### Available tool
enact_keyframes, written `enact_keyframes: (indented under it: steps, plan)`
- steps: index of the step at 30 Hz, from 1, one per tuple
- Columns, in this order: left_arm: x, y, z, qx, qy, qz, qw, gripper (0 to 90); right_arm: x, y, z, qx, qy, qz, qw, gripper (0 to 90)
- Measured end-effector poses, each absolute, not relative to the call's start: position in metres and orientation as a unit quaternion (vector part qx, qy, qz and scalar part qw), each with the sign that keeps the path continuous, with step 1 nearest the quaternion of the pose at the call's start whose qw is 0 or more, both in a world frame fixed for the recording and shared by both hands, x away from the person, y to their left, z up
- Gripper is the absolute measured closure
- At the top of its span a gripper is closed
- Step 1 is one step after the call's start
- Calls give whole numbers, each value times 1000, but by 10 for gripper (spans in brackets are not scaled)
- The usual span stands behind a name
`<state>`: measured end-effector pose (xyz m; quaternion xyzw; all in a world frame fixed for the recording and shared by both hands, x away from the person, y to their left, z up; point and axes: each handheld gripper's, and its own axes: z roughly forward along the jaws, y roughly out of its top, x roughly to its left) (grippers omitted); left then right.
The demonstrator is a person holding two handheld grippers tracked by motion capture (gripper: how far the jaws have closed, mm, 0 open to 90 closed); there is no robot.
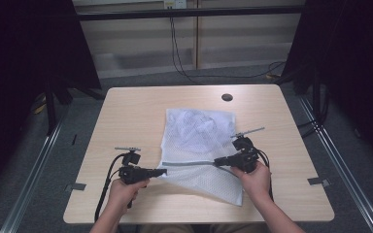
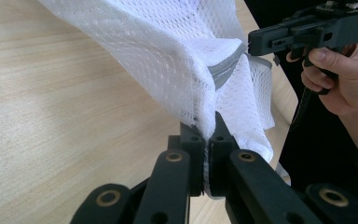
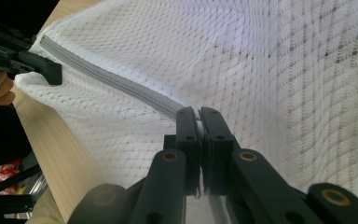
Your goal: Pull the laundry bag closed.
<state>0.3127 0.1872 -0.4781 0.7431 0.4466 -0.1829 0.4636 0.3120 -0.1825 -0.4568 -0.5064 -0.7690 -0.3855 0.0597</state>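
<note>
White mesh laundry bag (image 1: 199, 145) lies flat near the middle of the light wood table (image 1: 126, 111), slightly right of centre, long axis running near-to-far. A grey zipper band (image 1: 189, 163) crosses it left-to-right in the near half. Something pale and bunched shows through the mesh in the far half; can't tell what it is.

Left gripper (image 1: 161, 171) sits at the bag's near-left edge, at the left end of the zipper line. In the left gripper view its jaws are pressed together with a fold of mesh (image 2: 205, 116) pinched between the fingertips (image 2: 193, 140); the fabric rises from the pinch and drapes away over the table. Zipper band (image 2: 223, 70) is just above the pinch, not inside it as far as I can see.

Right gripper (image 1: 217, 161) is over the bag at the right part of the zipper line, pointing left. In the right gripper view its jaws are closed to a hairline gap, tips (image 3: 186, 126) right at the zipper band (image 3: 112, 81), with a sliver of white between them. Looks like it is clamped on the zipper or mesh at that spot; which exact part can't be made out.

Both hands (image 1: 124, 191) (image 1: 255, 179) hold the grips at the near edge of the table. Grippers well apart, zipper stretched between them. Small dark round disc (image 1: 227, 97) on the far side of the table, clear of the bag.
</note>
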Motion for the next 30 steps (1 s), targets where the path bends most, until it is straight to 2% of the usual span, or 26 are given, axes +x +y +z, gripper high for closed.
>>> enact_keyframes:
  steps: [30]
  plan:
    - [313, 187, -479, 742, 450, -182, 462, 890, 309, -203, -454, -518, -759, -392, 49, 871]
